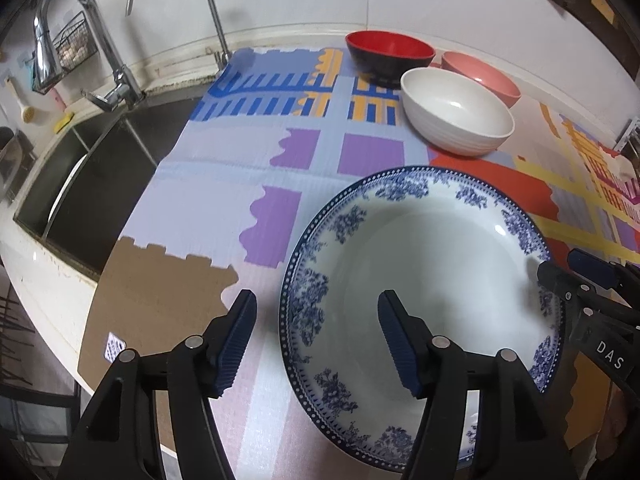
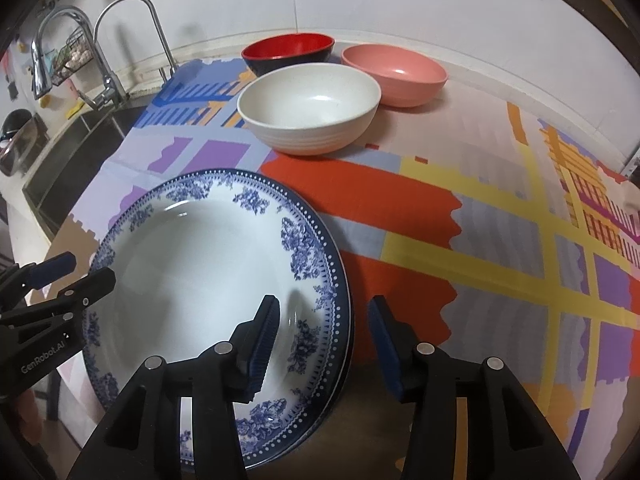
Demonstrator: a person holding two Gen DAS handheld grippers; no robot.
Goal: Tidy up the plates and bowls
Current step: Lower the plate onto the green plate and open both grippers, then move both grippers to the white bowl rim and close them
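Note:
A blue-and-white floral plate (image 1: 424,248) lies on the patterned mat, also in the right wrist view (image 2: 192,248), where a second rim shows beneath it. My left gripper (image 1: 316,336) is open, its jaws straddling the plate's left rim. My right gripper (image 2: 324,340) is open, its jaws straddling the plate's right rim; it also shows in the left wrist view (image 1: 568,272). Behind stand a white bowl (image 1: 456,116) (image 2: 308,106), a red-and-black bowl (image 1: 390,54) (image 2: 288,50) and a pink bowl (image 1: 484,74) (image 2: 396,72).
A steel sink (image 1: 92,172) with two faucets (image 1: 76,40) lies left of the mat (image 2: 460,220). The counter's front edge is near the plate. A wire basket (image 1: 74,40) hangs on the wall.

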